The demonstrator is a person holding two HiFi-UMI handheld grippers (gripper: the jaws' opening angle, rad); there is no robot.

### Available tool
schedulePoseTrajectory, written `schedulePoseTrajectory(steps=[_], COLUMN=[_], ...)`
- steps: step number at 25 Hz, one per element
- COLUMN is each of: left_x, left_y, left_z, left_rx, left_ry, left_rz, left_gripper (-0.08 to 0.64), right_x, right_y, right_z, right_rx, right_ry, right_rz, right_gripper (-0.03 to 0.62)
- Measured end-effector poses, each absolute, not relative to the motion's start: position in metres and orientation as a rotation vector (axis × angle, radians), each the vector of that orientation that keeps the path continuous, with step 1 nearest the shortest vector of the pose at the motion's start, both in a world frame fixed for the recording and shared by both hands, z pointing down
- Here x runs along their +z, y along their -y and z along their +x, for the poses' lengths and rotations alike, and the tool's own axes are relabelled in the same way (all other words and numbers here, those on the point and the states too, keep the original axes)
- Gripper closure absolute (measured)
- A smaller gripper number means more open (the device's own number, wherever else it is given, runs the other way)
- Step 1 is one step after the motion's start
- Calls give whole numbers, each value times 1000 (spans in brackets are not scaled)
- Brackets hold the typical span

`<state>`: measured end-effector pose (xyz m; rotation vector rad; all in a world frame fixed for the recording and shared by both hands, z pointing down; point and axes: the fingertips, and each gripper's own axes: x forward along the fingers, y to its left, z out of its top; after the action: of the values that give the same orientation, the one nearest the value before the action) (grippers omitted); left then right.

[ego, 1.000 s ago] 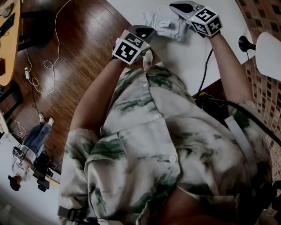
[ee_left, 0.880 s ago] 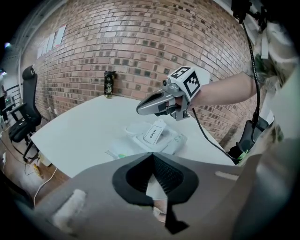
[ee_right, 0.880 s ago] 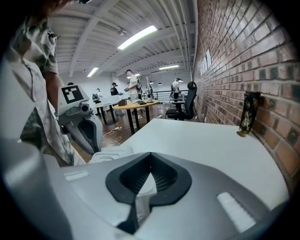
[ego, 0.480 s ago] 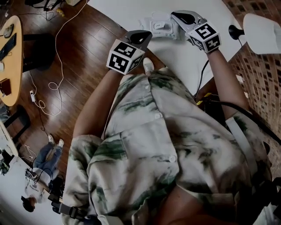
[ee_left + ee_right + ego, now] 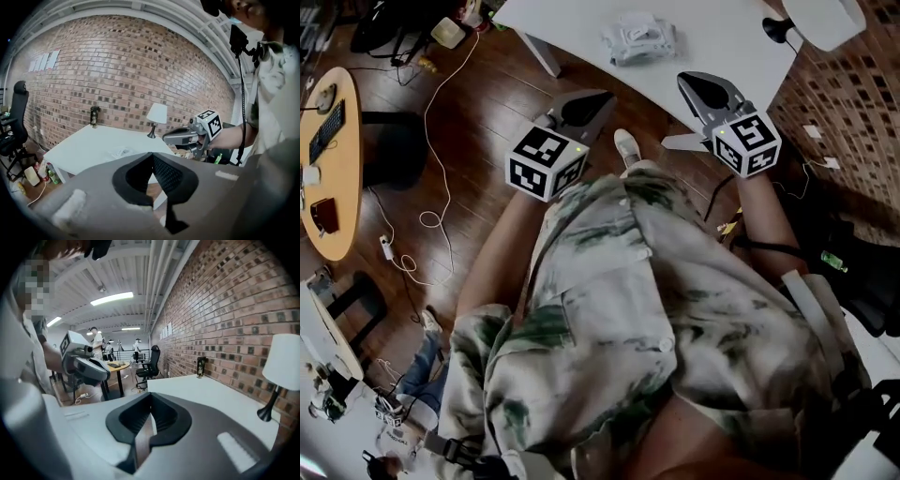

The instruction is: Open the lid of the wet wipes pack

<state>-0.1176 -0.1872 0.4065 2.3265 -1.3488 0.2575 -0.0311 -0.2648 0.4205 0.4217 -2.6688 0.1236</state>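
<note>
The white wet wipes pack (image 5: 639, 39) lies alone on the white table (image 5: 722, 47); whether its lid is up is too small to tell. Both grippers hang off the table, over the wooden floor, well short of the pack. My left gripper (image 5: 586, 103) is shut and holds nothing. My right gripper (image 5: 701, 86) is also shut and empty, just past the table's near edge. In the left gripper view the pack (image 5: 119, 152) shows small on the table beyond the closed jaws, with the right gripper (image 5: 180, 137) to its right.
A white lamp (image 5: 825, 17) stands at the table's right end beside the brick wall (image 5: 853, 103). Cables (image 5: 431, 141) trail over the floor at left. A round wooden table (image 5: 328, 150) with small items stands far left, an office chair (image 5: 149, 365) behind.
Both grippers have drawn back from the pack and off the table. The person has stepped away, so the table and pack now sit farther off.
</note>
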Motion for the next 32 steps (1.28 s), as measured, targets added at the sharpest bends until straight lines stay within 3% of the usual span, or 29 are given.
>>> schedulePoseTrajectory(steps=[10, 25, 32], left_x=[381, 347, 340], left_y=[63, -107, -178], left_z=[-33, 147, 189], left_rx=[205, 254, 323], left_ry=[1149, 1359, 1344], left_rz=[2436, 2376, 2385], left_gripper=[557, 557, 557], right_x=[390, 372, 363], right_y=[89, -85, -150], right_z=[57, 253, 295], right_rx=[165, 99, 105], right_ry=[2674, 2733, 2758], right_rz=[500, 335, 330], right_gripper=[586, 586, 586])
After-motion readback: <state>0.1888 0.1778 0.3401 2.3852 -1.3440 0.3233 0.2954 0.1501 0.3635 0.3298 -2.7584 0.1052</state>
